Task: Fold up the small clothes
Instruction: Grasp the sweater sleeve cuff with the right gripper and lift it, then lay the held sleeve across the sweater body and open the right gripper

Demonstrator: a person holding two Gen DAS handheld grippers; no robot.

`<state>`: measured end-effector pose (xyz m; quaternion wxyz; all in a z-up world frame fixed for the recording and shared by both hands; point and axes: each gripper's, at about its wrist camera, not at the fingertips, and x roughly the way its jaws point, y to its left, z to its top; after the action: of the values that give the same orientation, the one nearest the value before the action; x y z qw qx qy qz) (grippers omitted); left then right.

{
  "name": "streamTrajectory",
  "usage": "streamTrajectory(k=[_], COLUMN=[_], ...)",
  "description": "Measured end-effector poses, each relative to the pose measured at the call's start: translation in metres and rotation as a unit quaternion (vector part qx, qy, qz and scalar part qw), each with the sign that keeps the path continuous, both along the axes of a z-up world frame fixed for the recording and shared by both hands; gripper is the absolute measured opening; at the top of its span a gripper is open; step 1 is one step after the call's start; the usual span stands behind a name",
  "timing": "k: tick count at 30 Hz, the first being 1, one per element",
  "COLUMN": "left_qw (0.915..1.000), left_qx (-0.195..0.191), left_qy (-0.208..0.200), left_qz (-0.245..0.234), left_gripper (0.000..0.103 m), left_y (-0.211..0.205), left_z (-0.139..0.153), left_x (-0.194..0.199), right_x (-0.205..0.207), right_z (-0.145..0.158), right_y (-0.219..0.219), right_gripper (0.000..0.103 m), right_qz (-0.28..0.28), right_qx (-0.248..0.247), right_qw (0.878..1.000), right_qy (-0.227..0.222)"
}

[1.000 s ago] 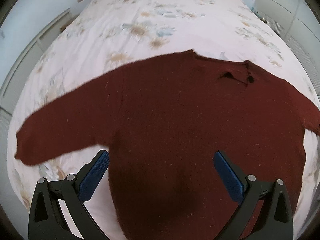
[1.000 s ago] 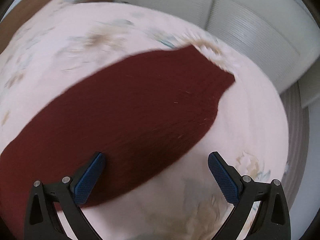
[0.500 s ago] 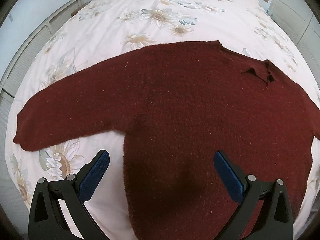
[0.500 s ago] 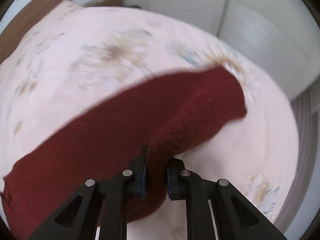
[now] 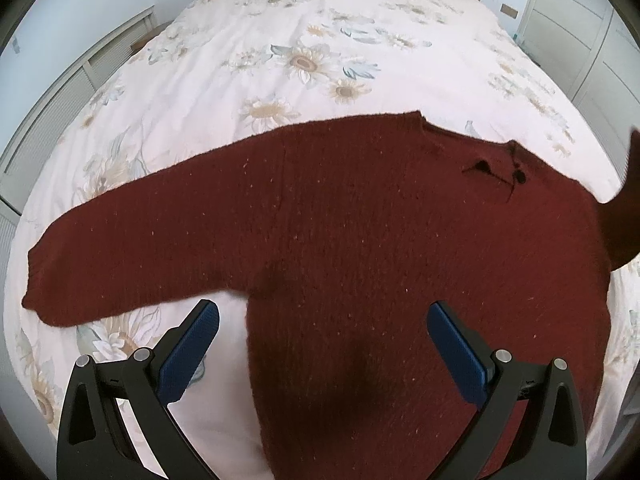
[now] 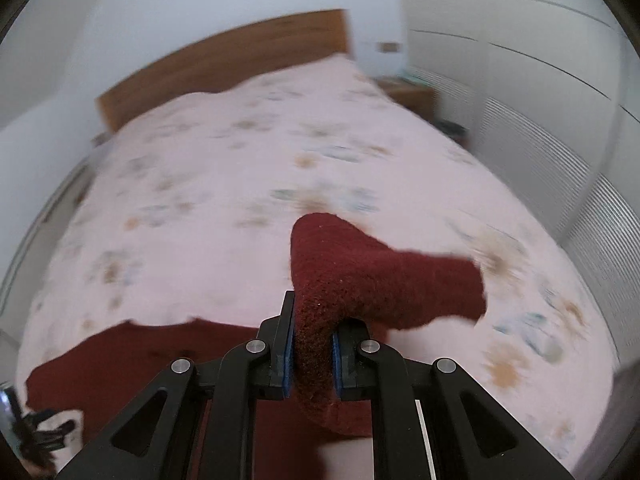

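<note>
Right tool (image 6: 312, 354) pinches sweater (image 5: 340, 240) sleeve (image 6: 384, 280), cuff blurred. Left tool (image 5: 322, 344) spread above hem; hem cut off below. Bed (image 5: 280, 60) floral.

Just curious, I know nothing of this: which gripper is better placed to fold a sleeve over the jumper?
Probably the right gripper: it is shut on one sleeve of the dark red knitted jumper; the left gripper hangs open.

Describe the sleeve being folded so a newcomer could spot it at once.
On the bed with the flowered cover lies a dark red knitted sweater. Its sleeve on the right gripper's side is pinched in the right gripper and lifted; the other sleeve lies flat, stretched outward.
</note>
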<state>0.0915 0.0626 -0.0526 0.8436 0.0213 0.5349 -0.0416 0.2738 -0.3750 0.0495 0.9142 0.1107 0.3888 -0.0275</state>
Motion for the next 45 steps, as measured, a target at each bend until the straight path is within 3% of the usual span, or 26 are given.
streamTrajectory(k=[4,7,11,14,20,24,27,29,32,38,45], left_qw=[0.9999,0.9997,0.9999,0.9999,0.9999,0.9996,0.9995,0.9995,0.9994,0.9995,0.9974], left_qx=[0.004,0.005,0.000,-0.004,0.009,0.012,0.013,0.012,0.016,0.019,0.032], left_qy=[-0.010,-0.022,-0.017,-0.013,0.011,0.021,0.027,0.028,0.030,0.025,0.026], left_qz=[-0.007,-0.005,0.000,0.000,0.007,0.012,0.011,0.009,0.007,-0.007,-0.060], left_gripper=[0.102,0.102,0.102,0.102,0.102,0.102,0.102,0.102,0.102,0.102,0.102], left_y=[0.003,0.008,0.015,0.021,0.028,0.030,0.030,0.029,0.027,0.016,-0.029], left_z=[0.006,0.011,0.009,0.007,-0.008,-0.017,-0.020,-0.020,-0.020,-0.015,-0.018], left_x=[0.003,0.002,0.006,0.004,0.006,0.009,0.009,0.009,0.009,0.012,0.022], right_x=[0.022,0.038,0.043,0.041,0.027,0.020,0.017,0.016,0.012,-0.008,-0.037], right_z=[0.004,-0.021,-0.078,-0.141,-0.209,-0.218,-0.213,-0.208,-0.194,-0.177,-0.188], right_y=[0.077,0.108,0.159,0.190,0.211,0.218,0.218,0.216,0.210,0.175,0.083], right_gripper=[0.014,0.014,0.014,0.014,0.016,0.021,0.042,0.066,0.078,0.081,0.082], right_qz=[0.057,0.090,0.134,0.164,0.192,0.200,0.198,0.197,0.202,0.217,0.130], right_qx=[0.010,0.010,0.004,0.000,0.018,0.019,0.008,-0.001,-0.014,-0.020,-0.034], right_qw=[0.998,0.996,0.989,0.979,0.964,0.958,0.958,0.959,0.959,0.958,0.973], right_qy=[0.001,0.013,0.059,0.121,0.184,0.202,0.207,0.204,0.197,0.184,0.189])
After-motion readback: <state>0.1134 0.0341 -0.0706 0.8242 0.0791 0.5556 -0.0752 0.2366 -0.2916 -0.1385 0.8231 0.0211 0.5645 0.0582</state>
